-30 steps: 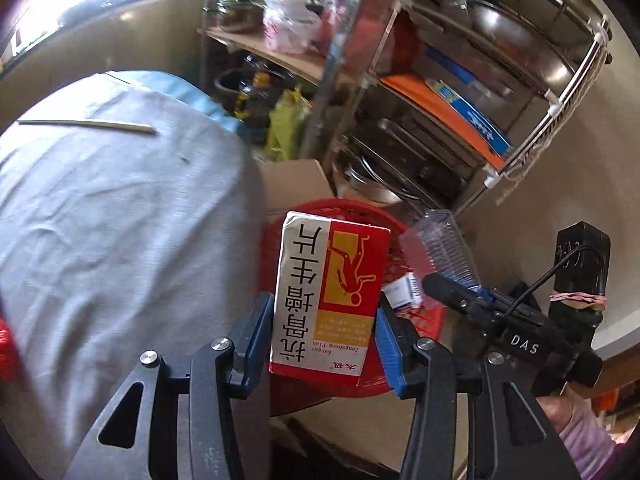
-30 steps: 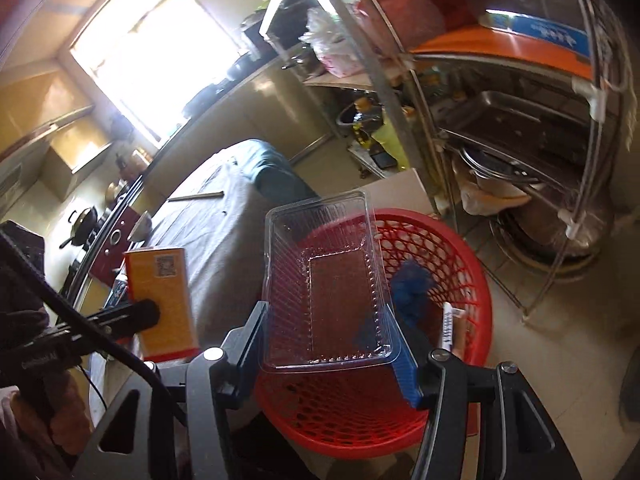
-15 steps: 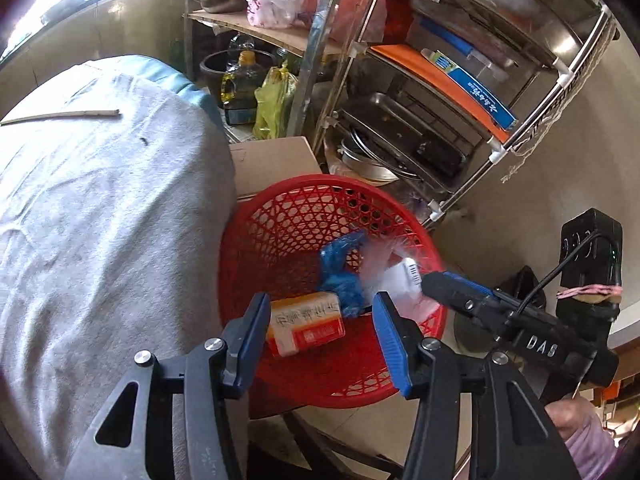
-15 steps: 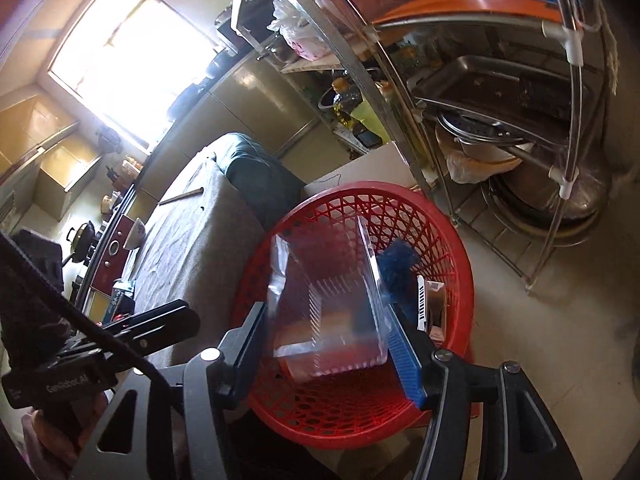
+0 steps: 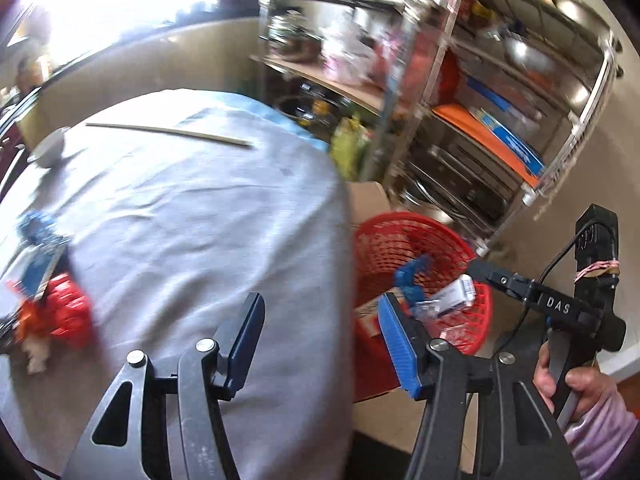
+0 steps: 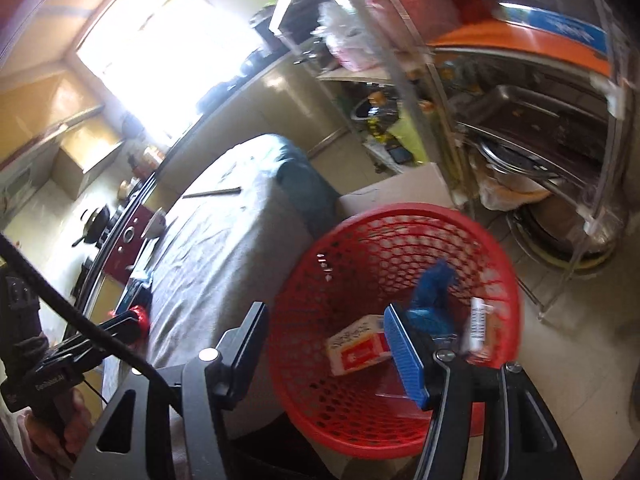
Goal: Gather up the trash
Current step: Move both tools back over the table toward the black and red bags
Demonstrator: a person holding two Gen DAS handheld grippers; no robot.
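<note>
A red mesh basket stands on the floor beside the table. In it lie a red-and-white box, a blue glove and a white tube. A clear plastic tray shows only faintly near the bottom. My right gripper hangs open over the basket's near rim with nothing between its fingers. My left gripper is over the edge of the grey-clothed table, its jaws opening and empty. The basket is to its right. A red wrapper and a blue packet lie on the table at far left.
A chopstick and a small bowl lie at the table's far side. A metal rack with pans and trays stands behind the basket, with a cardboard box next to it. A hand grips the right tool.
The left gripper let the box fall into the basket, then swung left over the table. The right gripper opened and the clear tray dropped into the basket.
</note>
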